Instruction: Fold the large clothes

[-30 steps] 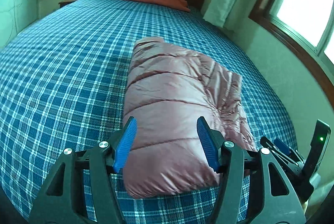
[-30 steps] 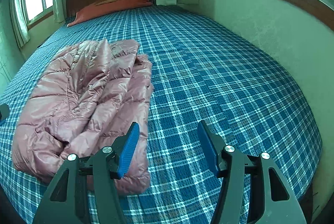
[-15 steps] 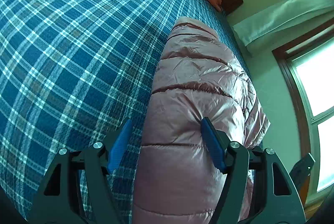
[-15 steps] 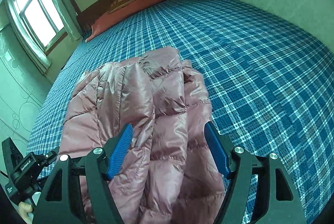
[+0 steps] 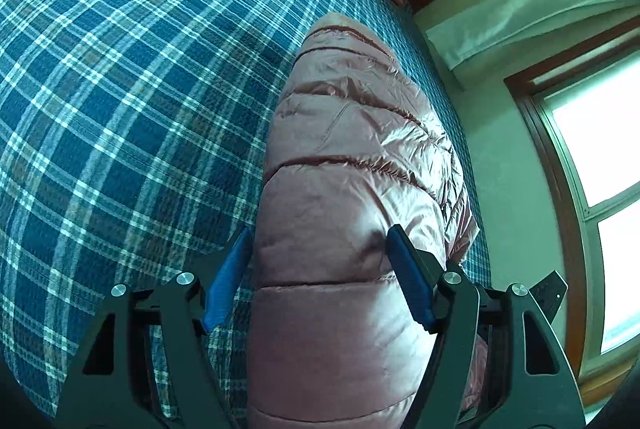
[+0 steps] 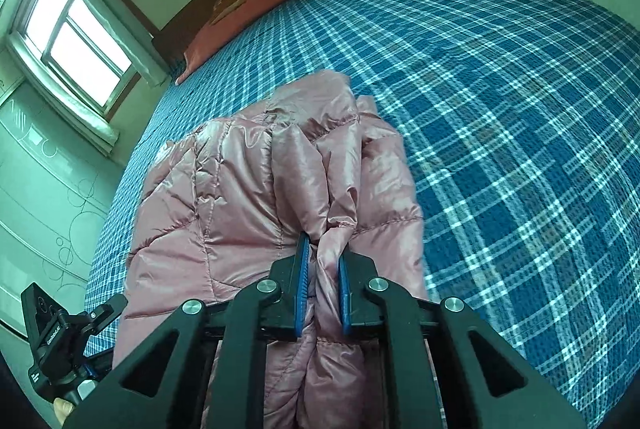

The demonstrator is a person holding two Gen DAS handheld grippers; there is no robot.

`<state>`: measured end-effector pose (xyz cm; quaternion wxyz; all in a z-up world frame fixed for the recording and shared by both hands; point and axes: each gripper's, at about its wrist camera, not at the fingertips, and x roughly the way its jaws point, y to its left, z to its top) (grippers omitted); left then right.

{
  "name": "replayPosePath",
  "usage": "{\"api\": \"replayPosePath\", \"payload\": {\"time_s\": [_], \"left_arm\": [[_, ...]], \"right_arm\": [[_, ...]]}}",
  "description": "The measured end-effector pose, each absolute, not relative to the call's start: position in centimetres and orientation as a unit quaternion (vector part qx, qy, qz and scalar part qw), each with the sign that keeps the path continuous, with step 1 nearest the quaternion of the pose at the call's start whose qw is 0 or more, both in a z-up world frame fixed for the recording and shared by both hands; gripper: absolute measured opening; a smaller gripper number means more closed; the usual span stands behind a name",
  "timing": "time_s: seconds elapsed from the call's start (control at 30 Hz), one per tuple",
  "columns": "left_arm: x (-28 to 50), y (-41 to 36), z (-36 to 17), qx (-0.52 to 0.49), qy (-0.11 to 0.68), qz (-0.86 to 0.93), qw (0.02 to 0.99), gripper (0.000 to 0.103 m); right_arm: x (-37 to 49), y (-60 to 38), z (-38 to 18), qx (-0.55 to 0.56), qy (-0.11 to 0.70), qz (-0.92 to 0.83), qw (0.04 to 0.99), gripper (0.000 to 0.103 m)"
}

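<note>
The pink puffer jacket point(image 5: 352, 189) lies folded lengthwise on the bed point(image 5: 120, 89), near the bed's foot, well away from the orange pillow point(image 6: 248, 17) by the headboard. The right hand-held gripper point(image 6: 323, 281) is clamped on a bunched fold at the jacket's near end — both blue pads pinch the fabric. The left hand-held gripper point(image 5: 320, 269) straddles the jacket's other side, its jaws opening; the padding sits between them, close against both pads, not pinched.

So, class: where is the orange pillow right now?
The orange pillow lies at the bed's far end against the dark headboard, beyond the pink puffer jacket.
</note>
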<state>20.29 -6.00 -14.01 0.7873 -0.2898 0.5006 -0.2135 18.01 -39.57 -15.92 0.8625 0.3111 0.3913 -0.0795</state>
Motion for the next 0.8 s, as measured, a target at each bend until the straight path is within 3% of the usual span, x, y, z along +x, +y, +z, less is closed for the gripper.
{"api": "replayPosePath", "payload": {"time_s": [0.23,0.47,0.57,0.63,0.7,0.8], "left_arm": [[20.5,-9.7,-16.5,-0.234,0.523,-0.203,0.794,0.073],[20.6,-10.3,-16.8,-0.2,0.515,-0.203,0.809,0.071],[19.9,-8.5,-16.3,-0.232,0.515,-0.209,0.798,0.071],[18.8,-7.2,-15.5,-0.251,0.507,-0.207,0.798,0.071],[17.1,-6.1,-14.6,-0.26,0.492,-0.209,0.804,0.071],[14.6,-5.2,-13.7,-0.265,0.476,-0.214,0.811,0.076]], "right_arm": [[17.6,-41.8,-19.0,0.328,0.4,-0.079,0.852,0.008],[17.7,-42.2,-18.6,0.338,0.396,-0.07,0.851,0.01],[16.1,-42.5,-17.1,0.351,0.39,-0.078,0.848,0.023],[14.5,-42.5,-15.9,0.365,0.378,-0.082,0.847,0.044],[12.6,-42.2,-14.6,0.382,0.359,-0.069,0.849,0.055],[10.0,-40.5,-13.1,0.387,0.354,-0.041,0.85,0.061]]}}
